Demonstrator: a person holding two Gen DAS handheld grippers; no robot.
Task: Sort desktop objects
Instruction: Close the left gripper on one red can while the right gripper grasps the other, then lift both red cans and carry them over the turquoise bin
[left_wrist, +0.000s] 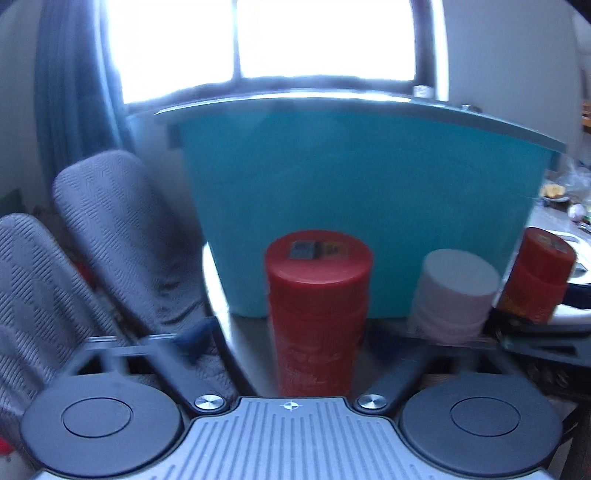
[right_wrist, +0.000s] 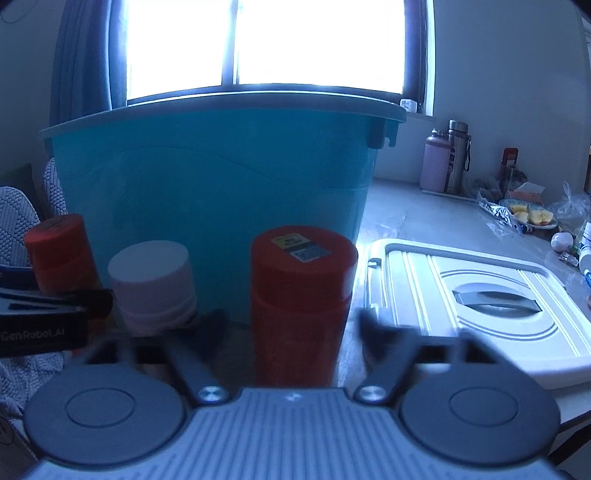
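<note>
A teal plastic tub (right_wrist: 207, 177) stands on the counter (right_wrist: 424, 206), a white lid (right_wrist: 480, 295) flat to its right. Before it stand three upright containers: two red canisters and a white jar (right_wrist: 151, 280) between them. Each red canister (left_wrist: 317, 310) (right_wrist: 301, 306) stands dead ahead, its long axis vertical, between the spread fingers of the left hand-held gripper (left_wrist: 295, 343) and right hand-held gripper (right_wrist: 291, 325), both open, neither touching.

Chairs (left_wrist: 122, 236), flasks (right_wrist: 447, 158), perhaps fruit (right_wrist: 532, 216)
</note>
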